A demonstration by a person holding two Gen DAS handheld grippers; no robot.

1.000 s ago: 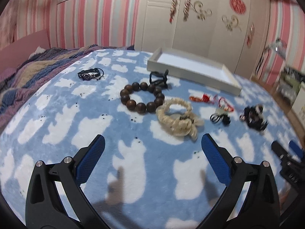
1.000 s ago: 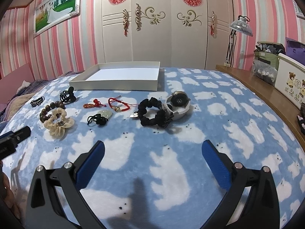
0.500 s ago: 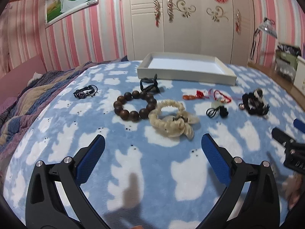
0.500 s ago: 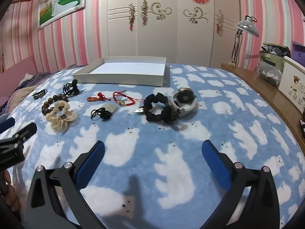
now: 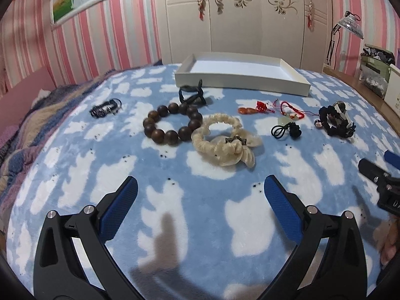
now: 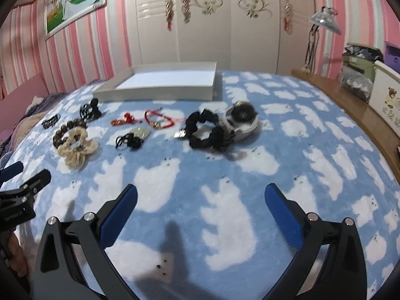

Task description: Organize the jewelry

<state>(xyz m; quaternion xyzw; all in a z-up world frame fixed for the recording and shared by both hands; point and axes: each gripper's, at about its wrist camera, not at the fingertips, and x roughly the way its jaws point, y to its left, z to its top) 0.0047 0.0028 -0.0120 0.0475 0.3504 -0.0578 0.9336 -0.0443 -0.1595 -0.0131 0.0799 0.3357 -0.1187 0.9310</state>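
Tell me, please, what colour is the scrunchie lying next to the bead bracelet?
Cream, with a small dark charm on it; the scrunchie shows best in the left wrist view.

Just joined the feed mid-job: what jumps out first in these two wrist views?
A scatter of jewelry on the blue fleece blanket with white bears: a dark wooden bead bracelet touching a cream fabric scrunchie, and a black scrunchie against a round silver case further right. Behind them sits an empty shallow white tray. Both grippers, left gripper and right gripper, hover open, holding nothing.

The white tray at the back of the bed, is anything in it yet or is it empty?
Empty, as far as shows: the white tray has a bare white floor in both views, though its near wall hides a strip.
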